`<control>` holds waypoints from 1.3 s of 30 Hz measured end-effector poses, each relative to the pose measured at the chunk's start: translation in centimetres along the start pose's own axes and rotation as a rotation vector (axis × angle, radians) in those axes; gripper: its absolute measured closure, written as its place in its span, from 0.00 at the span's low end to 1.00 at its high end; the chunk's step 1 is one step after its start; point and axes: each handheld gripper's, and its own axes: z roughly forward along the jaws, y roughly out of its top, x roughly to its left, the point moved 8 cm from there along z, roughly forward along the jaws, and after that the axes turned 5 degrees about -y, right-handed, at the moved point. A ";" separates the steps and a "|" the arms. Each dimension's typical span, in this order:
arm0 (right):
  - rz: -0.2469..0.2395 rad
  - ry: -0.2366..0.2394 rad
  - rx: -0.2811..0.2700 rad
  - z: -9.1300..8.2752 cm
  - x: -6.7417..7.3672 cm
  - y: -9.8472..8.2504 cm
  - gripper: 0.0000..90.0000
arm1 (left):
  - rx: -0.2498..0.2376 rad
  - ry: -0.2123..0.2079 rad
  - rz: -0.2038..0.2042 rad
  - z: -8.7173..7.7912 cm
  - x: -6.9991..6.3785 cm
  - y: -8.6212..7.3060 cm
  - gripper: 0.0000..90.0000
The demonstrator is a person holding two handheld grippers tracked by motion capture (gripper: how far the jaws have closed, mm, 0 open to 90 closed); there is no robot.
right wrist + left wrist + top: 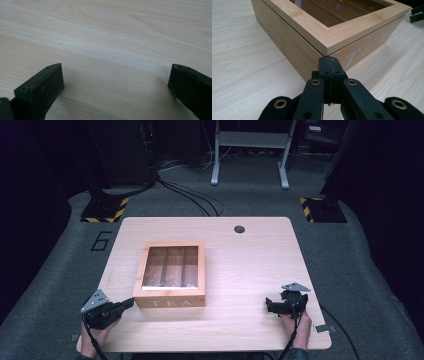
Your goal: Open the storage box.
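A wooden tea box (170,275) with a glass lid and the word TEA on its front stands left of the table's middle, lid down. My left gripper (129,303) rests at the box's front left corner, jaws pressed together with nothing between them; in the left gripper view its tips (328,61) sit just short of that corner of the box (332,32). My right gripper (268,306) lies near the table's front right, pointing left, with its jaws wide apart over bare wood (115,75).
The light wooden table (250,265) has a round cable hole (239,229) near its far edge. Beyond it are grey carpet, cables, striped stand bases (105,210) and a white frame (250,150).
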 end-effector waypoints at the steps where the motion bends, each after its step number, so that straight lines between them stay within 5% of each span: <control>1: 0.000 0.000 0.000 0.0 0.0 0.0 0.00 | 0.000 0.000 0.000 0.0 0.0 0.0 1.00; 17: 0.000 0.000 0.000 0.0 0.0 0.0 0.00 | -0.072 0.020 -0.022 0.3 0.4 0.5 1.00; 39: 0.000 0.000 0.000 0.0 0.0 0.0 0.00 | -0.134 0.043 0.008 0.7 0.8 2.8 0.97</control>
